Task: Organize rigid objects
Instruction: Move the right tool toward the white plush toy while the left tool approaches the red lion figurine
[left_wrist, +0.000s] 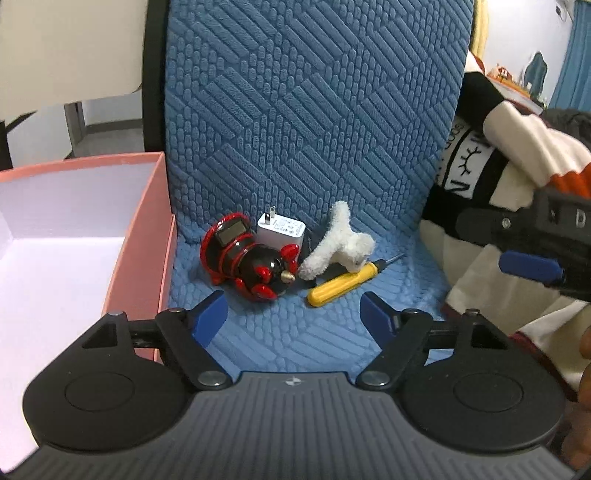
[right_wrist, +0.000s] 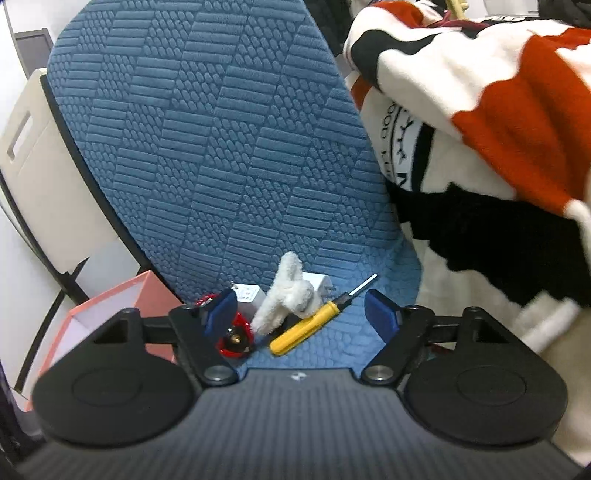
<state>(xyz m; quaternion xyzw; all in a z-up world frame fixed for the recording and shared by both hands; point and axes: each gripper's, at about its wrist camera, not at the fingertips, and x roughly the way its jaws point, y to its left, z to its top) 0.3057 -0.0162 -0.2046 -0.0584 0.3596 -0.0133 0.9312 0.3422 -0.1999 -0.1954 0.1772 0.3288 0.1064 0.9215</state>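
A blue quilted cushion (left_wrist: 317, 122) covers the seat and back of a chair, and a small cluster of things lies on it where seat meets back. At the left of the cluster is a red-and-black toy (left_wrist: 248, 258) on its side, with a white plug adapter (left_wrist: 281, 230) just behind it, prongs pointing up. To the right a white fluffy plush (left_wrist: 340, 243) lies across the shaft end of a yellow-handled screwdriver (left_wrist: 340, 282), whose metal tip points to the far right. From the right wrist view a second white adapter (right_wrist: 319, 282) shows behind the plush. A pink box (left_wrist: 146, 229) with a pale lining sits open at the left edge of the cushion, just beside the toy. The left gripper (left_wrist: 293, 317) hovers near the cluster with its blue pads spread wide and nothing between them. The right gripper (right_wrist: 301, 319) is likewise released, its pads either side of the screwdriver and plush in its own view (whether it touches anything cannot be told). A red, white and black blanket (right_wrist: 480, 122) is heaped at the right
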